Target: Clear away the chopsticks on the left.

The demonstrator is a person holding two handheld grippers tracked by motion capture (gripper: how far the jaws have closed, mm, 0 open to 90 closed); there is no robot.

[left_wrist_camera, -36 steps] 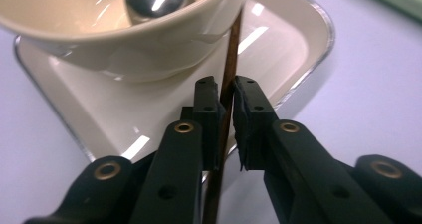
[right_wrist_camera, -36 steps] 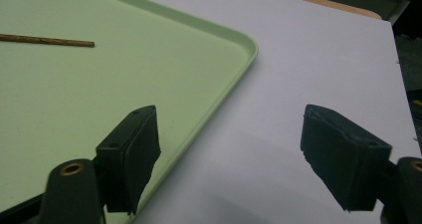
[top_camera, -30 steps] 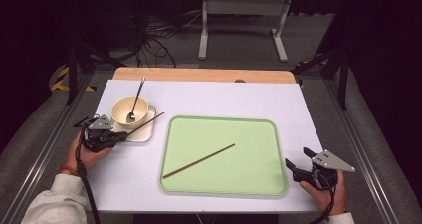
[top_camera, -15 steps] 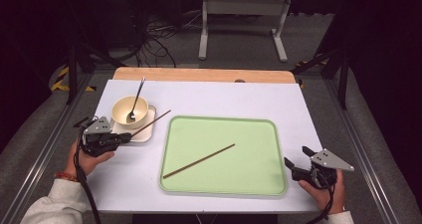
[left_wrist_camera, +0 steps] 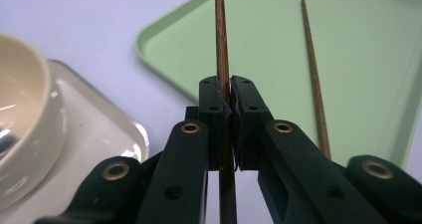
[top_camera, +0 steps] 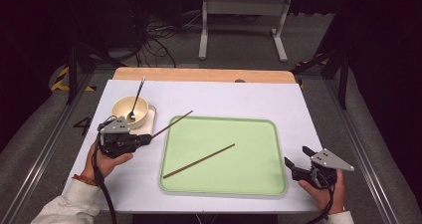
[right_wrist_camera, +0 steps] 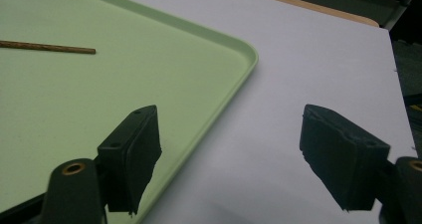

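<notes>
While held: left gripper (top_camera: 147,140) clamped on chopstick (top_camera: 171,124)
Axis: tip points up-right — over green tray (top_camera: 224,190) rim
Right gripper (top_camera: 297,168): wide open, empty

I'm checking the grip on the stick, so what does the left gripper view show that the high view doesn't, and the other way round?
The left gripper view alone shows the jaws of the left gripper pinching the held chopstick tight.

The high view alone shows the spoon standing in the bowl and the right gripper open, resting beside the tray.

Both show the green tray, the second chopstick lying on it, and the bowl.
</notes>
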